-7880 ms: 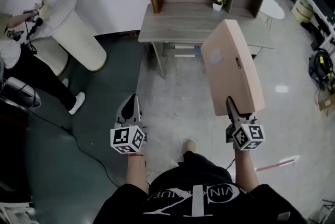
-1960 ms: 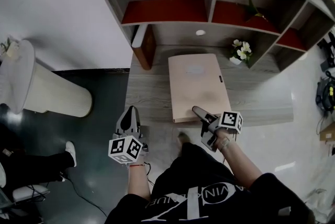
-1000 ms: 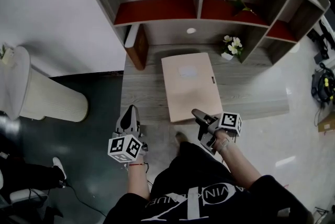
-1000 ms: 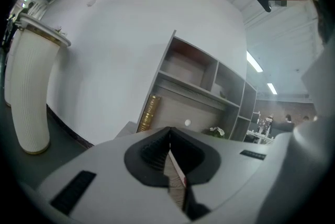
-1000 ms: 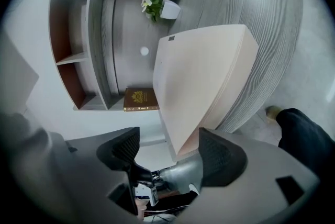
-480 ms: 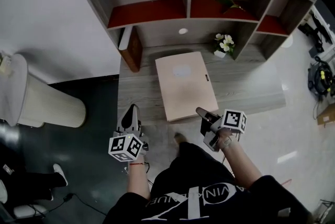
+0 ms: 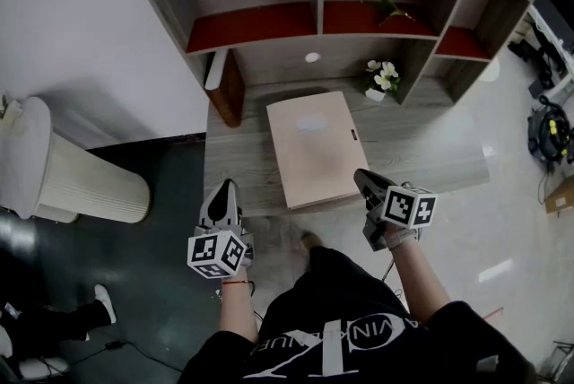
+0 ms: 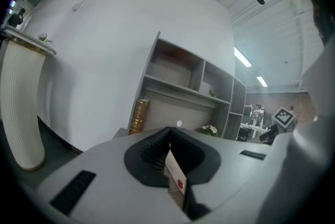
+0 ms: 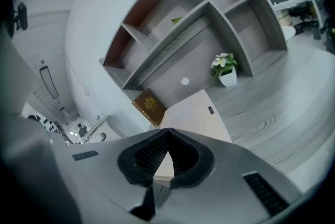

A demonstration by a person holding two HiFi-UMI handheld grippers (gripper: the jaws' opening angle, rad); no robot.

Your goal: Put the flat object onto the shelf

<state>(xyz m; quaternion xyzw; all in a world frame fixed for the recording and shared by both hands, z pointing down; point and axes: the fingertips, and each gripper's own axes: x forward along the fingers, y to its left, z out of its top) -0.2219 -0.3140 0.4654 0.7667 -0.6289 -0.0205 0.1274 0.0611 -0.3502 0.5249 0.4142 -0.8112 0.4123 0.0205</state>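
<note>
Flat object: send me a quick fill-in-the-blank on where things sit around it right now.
The flat object lies on the desk top; to its right in the head view stands a white pot of ____.
In the head view, the brown book stands at the desk top's ____ end.
The shelf compartments above have ____ floors.
Missing words: flowers, left, red.
</note>
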